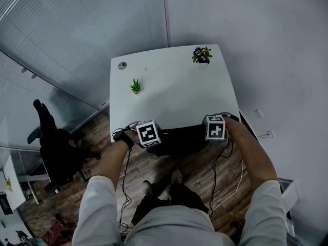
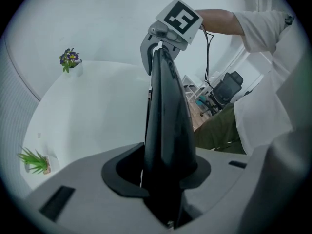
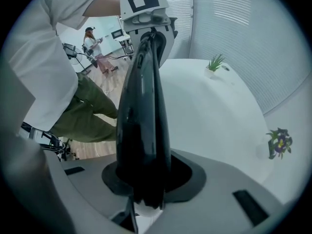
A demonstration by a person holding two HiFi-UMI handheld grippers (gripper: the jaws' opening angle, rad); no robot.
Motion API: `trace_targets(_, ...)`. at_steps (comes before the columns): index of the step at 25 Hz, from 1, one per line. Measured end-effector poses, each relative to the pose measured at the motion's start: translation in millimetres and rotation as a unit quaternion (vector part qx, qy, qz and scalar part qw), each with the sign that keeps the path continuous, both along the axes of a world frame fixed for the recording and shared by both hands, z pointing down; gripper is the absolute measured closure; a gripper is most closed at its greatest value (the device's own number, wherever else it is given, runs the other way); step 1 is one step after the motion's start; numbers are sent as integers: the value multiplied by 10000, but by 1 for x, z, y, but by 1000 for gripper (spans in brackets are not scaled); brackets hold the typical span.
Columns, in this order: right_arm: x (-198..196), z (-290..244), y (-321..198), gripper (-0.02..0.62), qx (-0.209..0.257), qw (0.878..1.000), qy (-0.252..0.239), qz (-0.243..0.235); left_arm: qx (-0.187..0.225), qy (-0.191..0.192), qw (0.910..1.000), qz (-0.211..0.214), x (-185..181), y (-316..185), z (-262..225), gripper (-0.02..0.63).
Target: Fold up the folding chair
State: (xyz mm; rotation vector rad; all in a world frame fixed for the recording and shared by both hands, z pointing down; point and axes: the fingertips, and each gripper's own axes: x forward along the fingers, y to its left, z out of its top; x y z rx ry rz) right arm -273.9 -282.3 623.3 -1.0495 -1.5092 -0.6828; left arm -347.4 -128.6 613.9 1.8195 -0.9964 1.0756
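The folding chair (image 1: 179, 140) is a flat black panel standing on edge against the near side of the white table (image 1: 174, 94). My left gripper (image 1: 150, 145) sits over its left end and my right gripper (image 1: 216, 138) over its right end, both pointing steeply down. In the left gripper view the chair's black top edge (image 2: 165, 116) runs out from between my jaws to the right gripper (image 2: 163, 40); a thin gap shows beside it. In the right gripper view the same edge (image 3: 144, 116) lies loosely between the jaws and reaches the left gripper (image 3: 148, 26).
A small green plant (image 1: 136, 86) and a pot of purple flowers (image 1: 202, 55) stand on the table. A black office chair (image 1: 56, 147) is at the left on the wooden floor. Cables (image 1: 221, 173) trail by my feet. The wall is close on the right. A person (image 3: 92, 43) stands far off.
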Motion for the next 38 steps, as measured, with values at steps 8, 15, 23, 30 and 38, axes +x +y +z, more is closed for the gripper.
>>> trace_targets(8,-1,0,-10,384,-136,9989,-73,438,-74,-204,9998,7,-7,16,16,389)
trace_targets(15,-5,-9,-11,276,-85,9970,-238,727,229,-113,9996,-145,-9,19,-4,273)
trace_targets(23,-10,-38,-33,275,-391,9803,-753,1784,938,-94,9903,-1025,-35,38,-25,262)
trace_targets(30,0,-79,-47,303,-948,9407,-1485,2898,1748,6,9706,-1654,-46,60,-63,287)
trace_targets(38,20,-142,-29,465,-1049,8575,-3211,3881,2525,-282,9403,-2264,-45,92,-100,405)
